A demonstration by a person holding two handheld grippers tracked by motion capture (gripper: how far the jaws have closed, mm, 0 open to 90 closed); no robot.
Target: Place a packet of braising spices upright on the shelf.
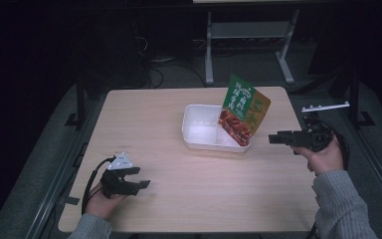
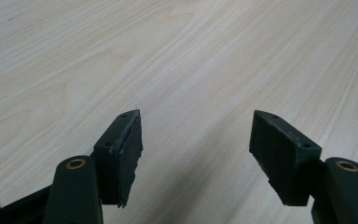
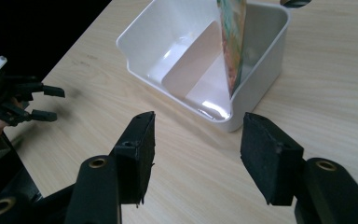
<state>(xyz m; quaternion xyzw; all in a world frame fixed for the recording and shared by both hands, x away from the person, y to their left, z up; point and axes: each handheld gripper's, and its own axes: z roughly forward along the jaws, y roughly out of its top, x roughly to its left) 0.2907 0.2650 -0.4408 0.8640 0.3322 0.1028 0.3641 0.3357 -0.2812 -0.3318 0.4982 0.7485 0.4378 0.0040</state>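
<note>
Pale wood-grain bench [image 1: 179,164], carrying one white two-compartment tray [image 1: 201,130] with a printed food pouch [image 1: 242,110] stood on edge inside it, tilted against the tray's wall.

Right claw [image 1: 273,139]: jaws spread wide, nothing gripped; held level in the person's right hand [image 1: 324,158], tips pointed at the tray. The tray is seen just ahead of the jaws, apart from them. In the right gripper view [image 3: 196,122] the pouch is shown in the compartment nearer this claw, its lower edge down against the tray floor.

Left claw [image 1: 140,178]: jaws likewise wide, nothing between them; held low over bare bench in the left hand [image 1: 102,201]. Tray and pouch are placed well apart from it, ahead and across toward the right claw.
</note>
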